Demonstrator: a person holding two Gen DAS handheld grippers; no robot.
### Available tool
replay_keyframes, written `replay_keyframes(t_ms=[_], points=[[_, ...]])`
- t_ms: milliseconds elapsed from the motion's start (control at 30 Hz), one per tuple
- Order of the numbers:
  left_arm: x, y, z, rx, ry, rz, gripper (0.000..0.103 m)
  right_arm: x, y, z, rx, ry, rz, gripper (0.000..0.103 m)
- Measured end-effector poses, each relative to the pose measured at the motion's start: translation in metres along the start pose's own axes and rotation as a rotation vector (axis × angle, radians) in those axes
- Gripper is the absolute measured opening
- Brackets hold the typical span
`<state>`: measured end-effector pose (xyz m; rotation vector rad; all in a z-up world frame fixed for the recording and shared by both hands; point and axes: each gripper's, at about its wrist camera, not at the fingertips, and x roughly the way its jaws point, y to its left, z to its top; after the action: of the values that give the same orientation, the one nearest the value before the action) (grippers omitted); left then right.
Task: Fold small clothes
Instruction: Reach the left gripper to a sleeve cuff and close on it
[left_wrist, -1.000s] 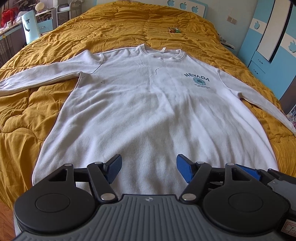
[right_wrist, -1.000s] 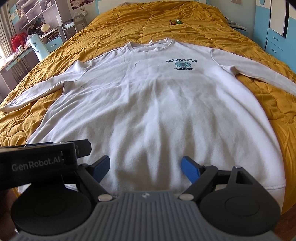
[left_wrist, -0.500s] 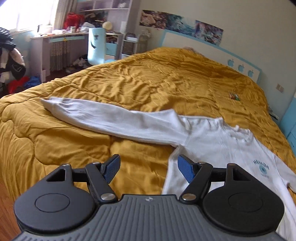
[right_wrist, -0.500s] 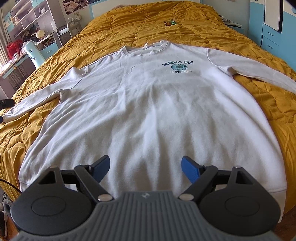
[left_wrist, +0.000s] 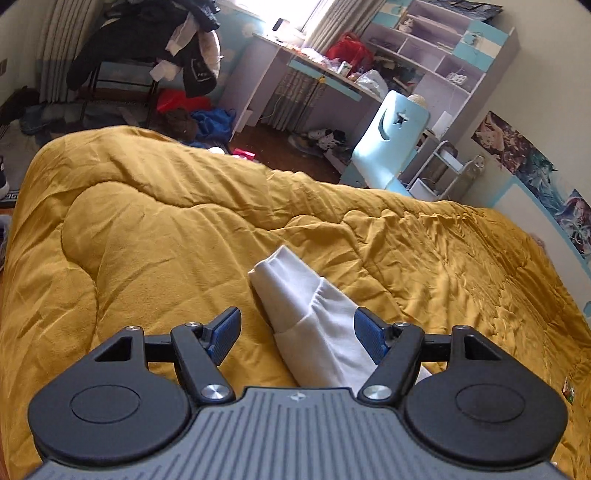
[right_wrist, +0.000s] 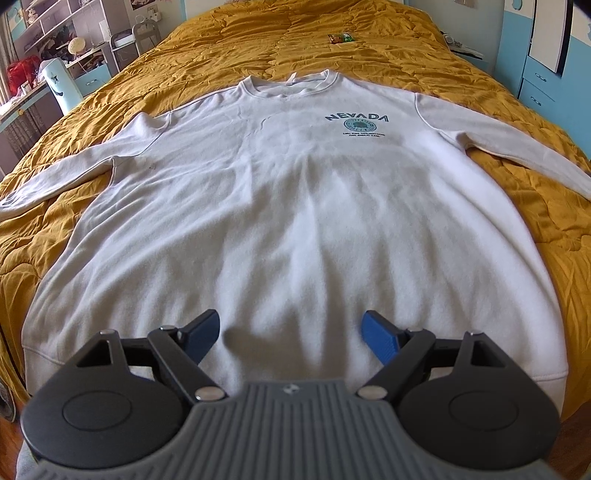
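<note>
The bed (right_wrist: 461, 55) filled nearly everything I saw, covered by a rumpled mustard quilt (left_wrist: 166, 240) that ran edge to edge in both views. On it lay the white sweatshirt (right_wrist: 295, 221), flat and face up, collar toward the headboard and hem toward me, both sleeves spread out to the sides. The dark "NEVADA" print (right_wrist: 356, 118) sat on the chest, right of centre as I looked at it.

Beyond the bed on my left stood a desk (left_wrist: 317, 74) and shelves (left_wrist: 443, 48) crowded with odds and ends, dark clothes heaped on a chair (left_wrist: 147, 48), and a pale blue chair (left_wrist: 391, 147) with a moon and star cut into its back.

My right gripper (right_wrist: 290, 334) hung over the hem at the middle of the sweatshirt, jaws spread wide and holding nothing; its shadow fell on the cloth between them.

My left gripper (left_wrist: 297, 332) was out at the end of the left sleeve (left_wrist: 314, 325), also released, jaws wide apart. The sleeve ran up between the two blue pads (left_wrist: 225, 332) without being pinched, and its cuff (left_wrist: 284, 280) lay on the quilt just ahead of them.

A small coloured packet (right_wrist: 340, 37) lay on the quilt well beyond the collar.
</note>
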<state>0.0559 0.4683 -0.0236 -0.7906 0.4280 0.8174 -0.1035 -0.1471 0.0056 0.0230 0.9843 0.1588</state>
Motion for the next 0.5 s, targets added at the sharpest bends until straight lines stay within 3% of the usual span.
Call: replay_keyframes(t_ms=[67, 133, 367, 433, 500], points=[[0.019, 0.017, 0.001, -0.064, 0.035, 0.011, 0.077, 0.000, 0.001, 0.001, -0.002, 0.005, -0.008, 0.080], [0.024, 0.026, -0.001, -0.087, 0.015, -0.018, 0.077, 0.001, 0.002, 0.001, -0.003, 0.013, -0.024, 0.080], [0.033, 0.032, -0.003, -0.044, -0.002, -0.128, 0.076, 0.004, 0.008, 0.002, -0.023, 0.026, -0.044, 0.080], [0.037, 0.035, -0.002, -0.064, 0.012, -0.127, 0.063, 0.005, 0.010, 0.002, -0.036, 0.026, -0.048, 0.080], [0.044, 0.040, 0.001, -0.093, 0.045, -0.103, 0.028, 0.005, 0.011, 0.001, -0.038, 0.027, -0.051, 0.080]])
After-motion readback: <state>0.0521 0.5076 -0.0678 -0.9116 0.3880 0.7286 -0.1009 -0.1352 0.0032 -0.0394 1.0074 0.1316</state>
